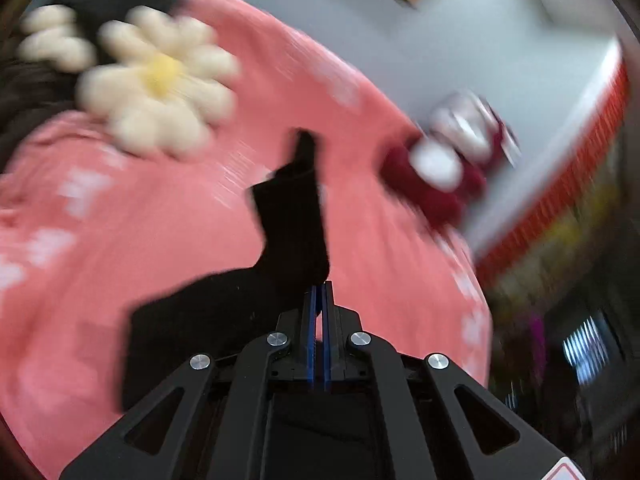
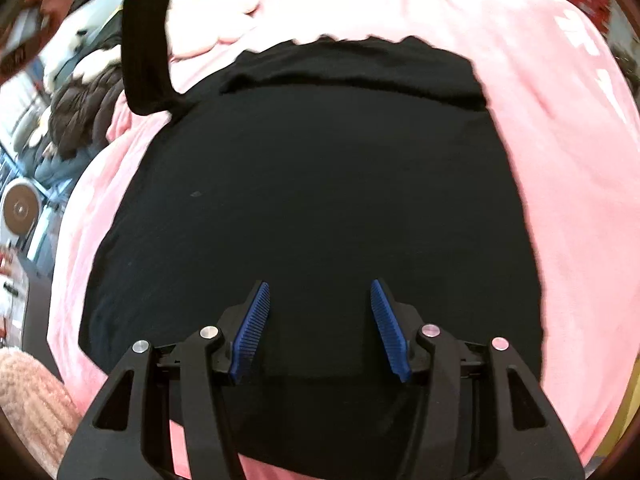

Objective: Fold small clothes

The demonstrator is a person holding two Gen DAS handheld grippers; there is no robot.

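A black garment [image 2: 320, 184] lies spread on a pink blanket [image 2: 560, 120], with its far edge folded over. My right gripper [image 2: 319, 292] is open just above the near part of the garment, holding nothing. My left gripper [image 1: 320, 288] is shut on an edge of the black garment [image 1: 288, 224] and lifts a strip of it off the pink blanket [image 1: 120, 220]. The left wrist view is motion-blurred. A raised black strip [image 2: 144, 44] shows at the upper left of the right wrist view.
A daisy-shaped cushion [image 1: 160, 80] lies on the blanket at the far left. A dark red and white object [image 1: 444, 168] sits at the blanket's right edge. A brown fluffy item [image 2: 84, 112] and room clutter lie left of the blanket.
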